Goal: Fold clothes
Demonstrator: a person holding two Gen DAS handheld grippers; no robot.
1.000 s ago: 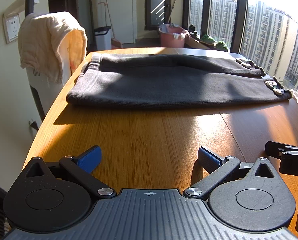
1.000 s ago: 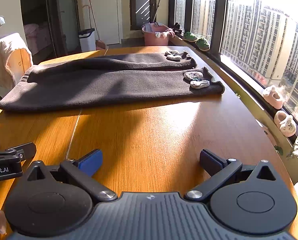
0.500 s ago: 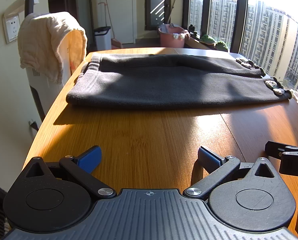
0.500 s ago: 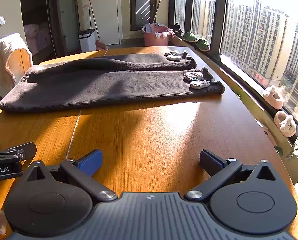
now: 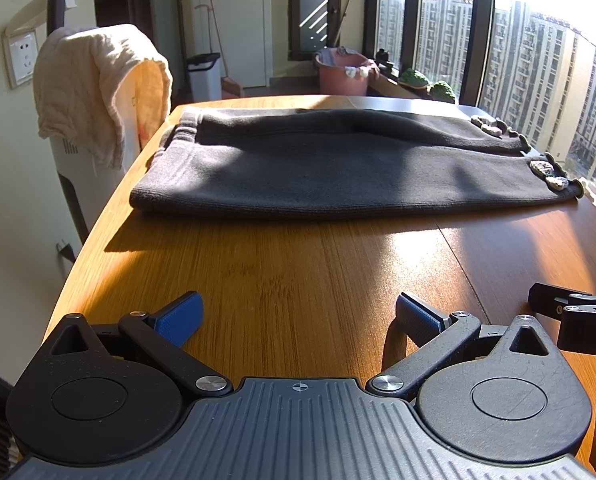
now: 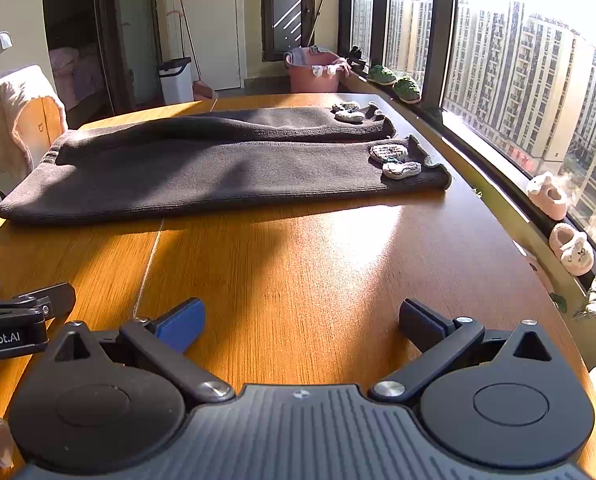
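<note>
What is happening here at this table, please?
A person holds two grippers over a wooden table to fold clothes, but folding has not begun. The left gripper and the right gripper are both open and empty, near the front edge. The dark grey trousers lie flat across the far side, untouched.

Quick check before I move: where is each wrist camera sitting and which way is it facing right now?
Left wrist view: low over the wooden table, facing the dark grey knitted trousers; shows the open left gripper and, at right, the right gripper's tip.
Right wrist view: low over the same table, facing the trousers' cuffs and the window; shows the open right gripper and, at left, the left gripper's tip.
Shared: trousers, table, pink tub, white bin.
</note>
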